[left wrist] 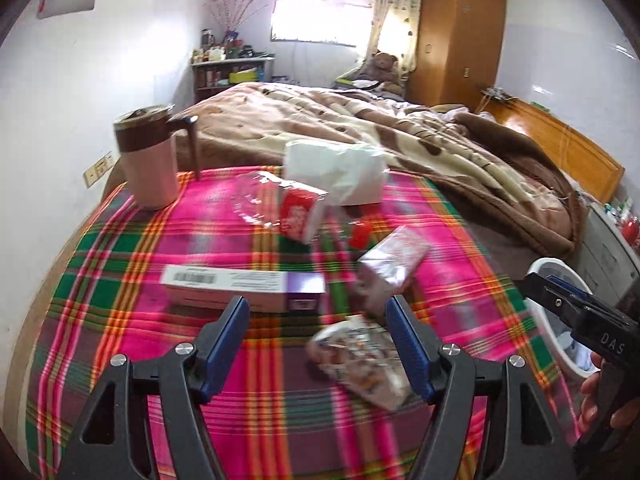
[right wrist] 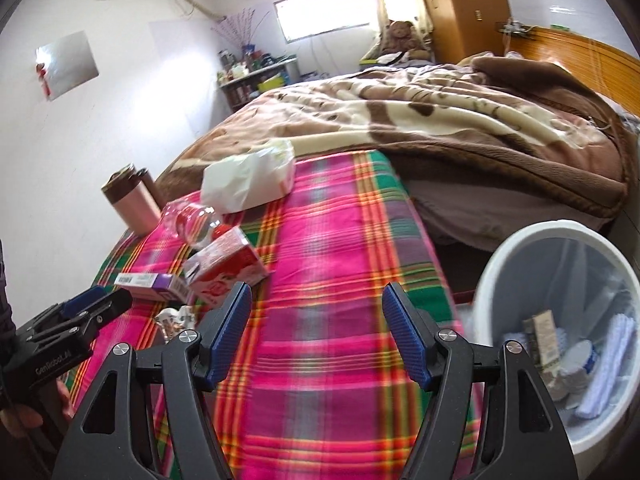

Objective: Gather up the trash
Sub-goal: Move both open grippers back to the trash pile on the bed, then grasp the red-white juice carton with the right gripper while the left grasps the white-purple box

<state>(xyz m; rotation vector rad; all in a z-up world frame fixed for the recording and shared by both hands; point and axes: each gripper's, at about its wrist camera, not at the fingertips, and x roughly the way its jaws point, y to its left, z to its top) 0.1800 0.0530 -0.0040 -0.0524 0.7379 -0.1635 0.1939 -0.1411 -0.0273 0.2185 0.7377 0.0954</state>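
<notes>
The left tool (left wrist: 316, 312) stands released above a crumpled snack wrapper (left wrist: 360, 356) on the plaid blanket (left wrist: 120, 264); the right tool (right wrist: 316, 300) is released too, over bare plaid. Only the right wrist view looks into the white trash bin (right wrist: 500, 264) at 3 o'clock. Farther, toward 11 o'clock, lie a purple-ended box (left wrist: 240, 284), red carton (left wrist: 296, 216), clear bottle (right wrist: 188, 220), tissue pack (left wrist: 340, 172) and pink mug (left wrist: 148, 160).
</notes>
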